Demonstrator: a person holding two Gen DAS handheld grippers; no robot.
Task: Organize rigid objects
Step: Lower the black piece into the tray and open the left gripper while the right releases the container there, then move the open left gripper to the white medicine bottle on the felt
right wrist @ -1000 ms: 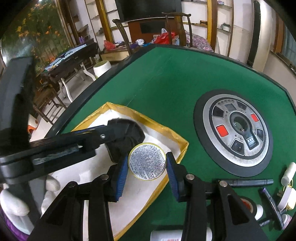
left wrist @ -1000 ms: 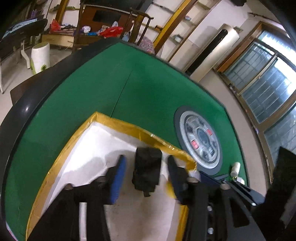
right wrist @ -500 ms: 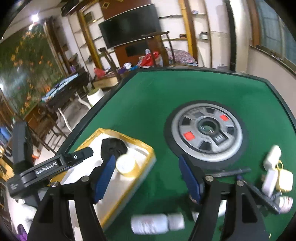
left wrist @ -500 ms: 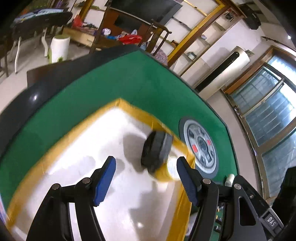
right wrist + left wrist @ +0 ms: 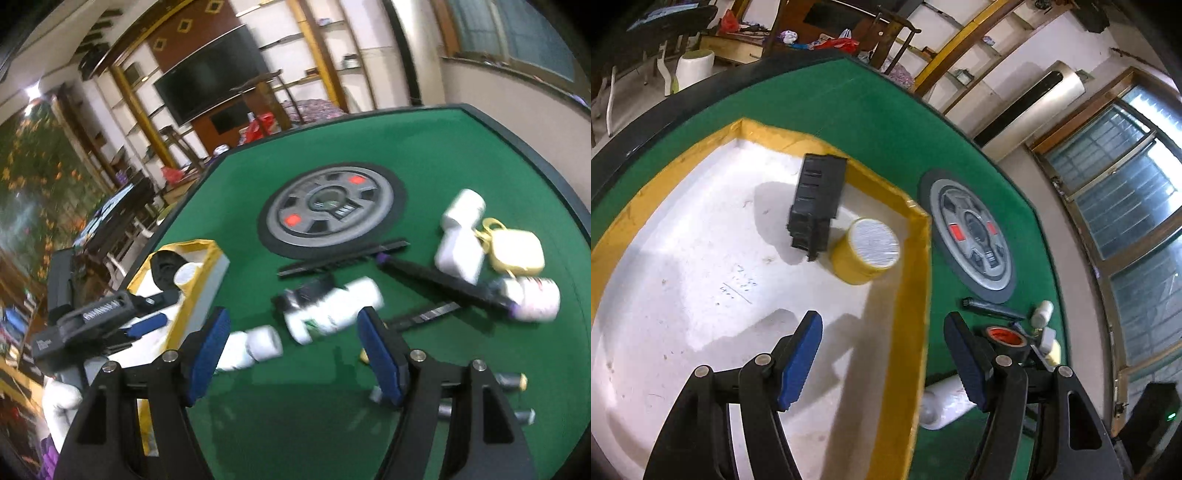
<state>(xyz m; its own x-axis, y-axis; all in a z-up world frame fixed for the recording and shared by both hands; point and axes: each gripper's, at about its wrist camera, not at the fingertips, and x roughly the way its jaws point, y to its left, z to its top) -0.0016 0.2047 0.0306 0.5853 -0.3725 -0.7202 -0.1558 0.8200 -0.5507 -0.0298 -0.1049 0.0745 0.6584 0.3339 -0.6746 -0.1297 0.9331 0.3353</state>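
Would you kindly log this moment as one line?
left gripper: open, empty | right gripper: open, empty | black block, yellow jar: in tray

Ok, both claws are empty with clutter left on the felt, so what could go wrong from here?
The white plastic bottles ahead of the right claw lie on their sides, so a nudge may roll them. The long black sticks overlap other items and may drag them. The yellow round tin crowds the white foam tray's corner.
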